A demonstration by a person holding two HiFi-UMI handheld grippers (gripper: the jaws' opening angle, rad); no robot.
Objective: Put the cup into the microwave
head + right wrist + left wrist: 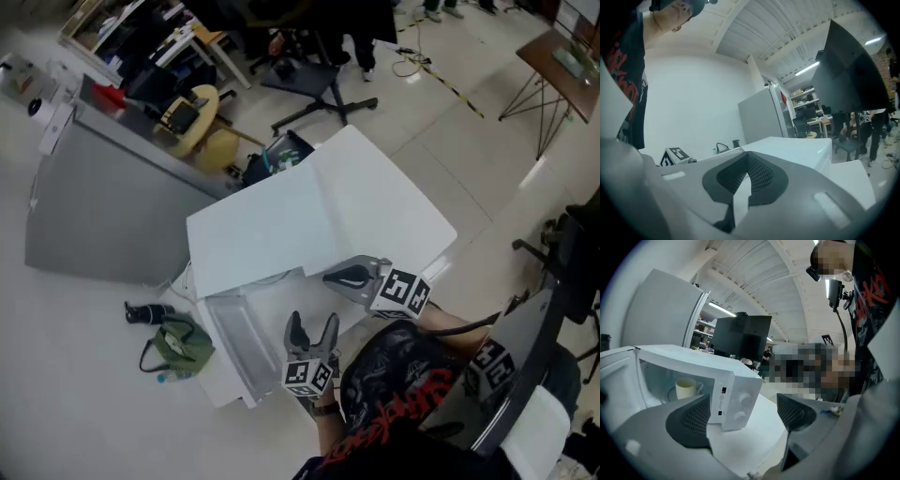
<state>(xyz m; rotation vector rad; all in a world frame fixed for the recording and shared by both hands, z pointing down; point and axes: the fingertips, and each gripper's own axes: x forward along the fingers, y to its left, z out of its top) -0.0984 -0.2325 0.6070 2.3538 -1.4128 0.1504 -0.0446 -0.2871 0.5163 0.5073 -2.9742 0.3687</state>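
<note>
A cream cup (686, 389) stands upright inside the open white microwave (733, 399), on its turntable. In the head view the microwave (258, 234) shows from above, with its door (234, 342) swung out to the lower left; the cup is hidden there. My left gripper (312, 330) hovers in front of the microwave's opening, jaws open and nothing between them (743, 416). My right gripper (342, 277) is shut and empty, beside the microwave's front right corner. In the right gripper view its fingers (761, 176) meet, with the microwave's top (797, 150) beyond them.
The microwave sits on a white table (384, 202). A tall grey cabinet (103, 206) stands at the left. On the floor lie a green bag (178, 345) and a black bottle (145, 312). An office chair (309, 84) stands at the back. A black monitor (740, 336) rises behind the microwave.
</note>
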